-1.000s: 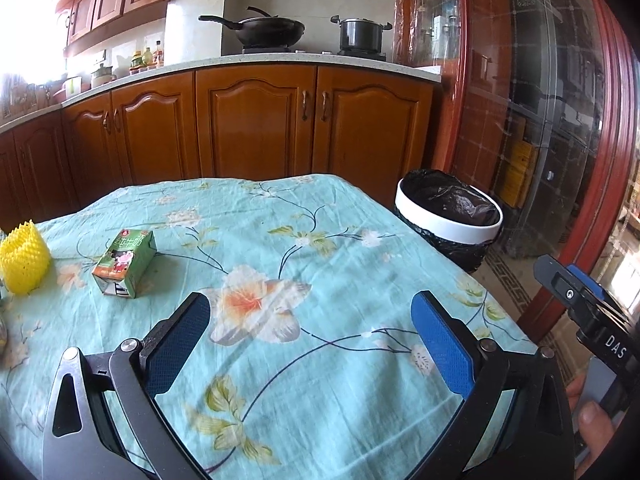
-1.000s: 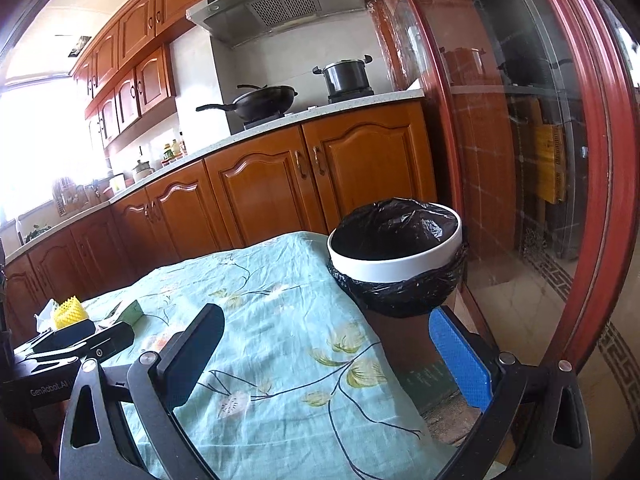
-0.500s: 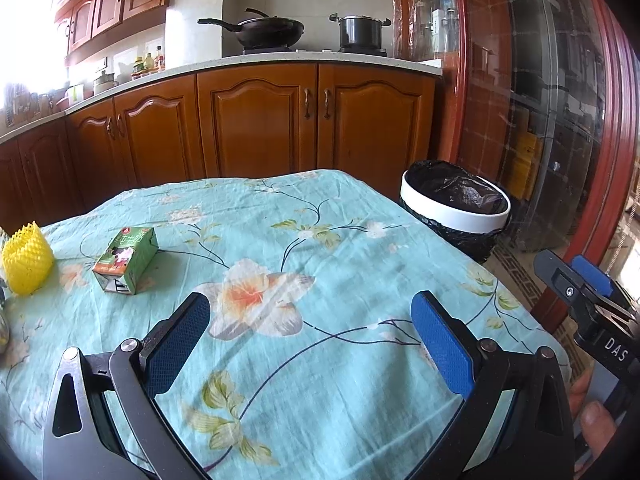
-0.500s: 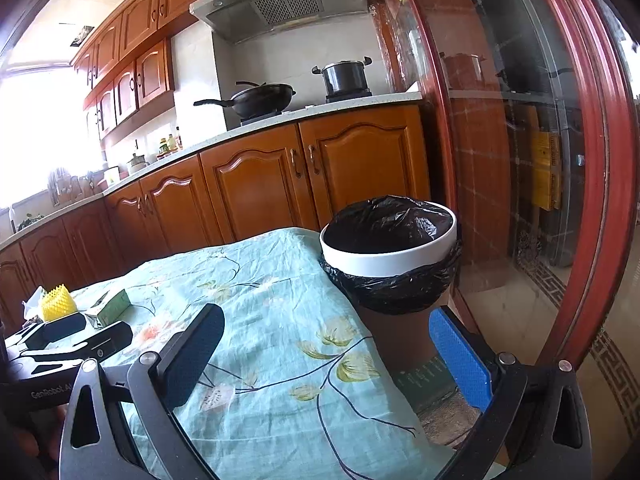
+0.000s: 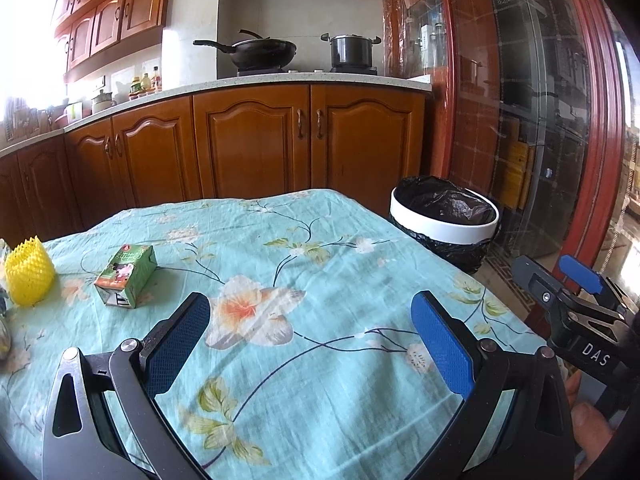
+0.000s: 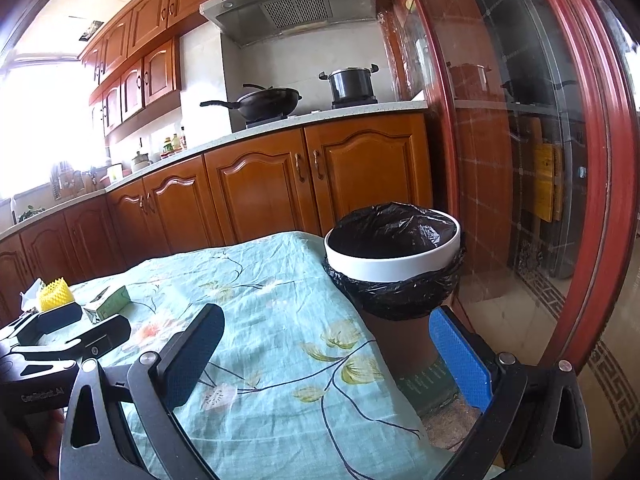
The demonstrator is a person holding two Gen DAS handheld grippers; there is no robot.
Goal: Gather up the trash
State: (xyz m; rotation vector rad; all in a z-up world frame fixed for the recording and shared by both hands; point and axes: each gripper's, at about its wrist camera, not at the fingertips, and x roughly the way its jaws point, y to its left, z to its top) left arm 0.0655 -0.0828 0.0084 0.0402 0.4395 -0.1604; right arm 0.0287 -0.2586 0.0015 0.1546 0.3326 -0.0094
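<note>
Hovering low over a floral teal tablecloth (image 5: 304,248): left gripper (image 5: 310,344), fingers spread wide and empty. Right gripper (image 6: 324,364) likewise spread wide, holding nothing, aimed toward a white-rimmed bin (image 6: 394,258) lined with a black bag, standing off the table's far right corner. Trash waiting at the table's left side: a small green drink carton (image 5: 126,274) lying flat, and just beyond it a yellow foam fruit net (image 5: 29,274), well apart from both grippers. Likely risks: squeezing the carton too hard and spilling any leftover drink; snagging the loose, wrinkled cloth with a fingertip and dragging it; crushing or fumbling the soft net; releasing short of the bin, which sits beyond the table edge.
</note>
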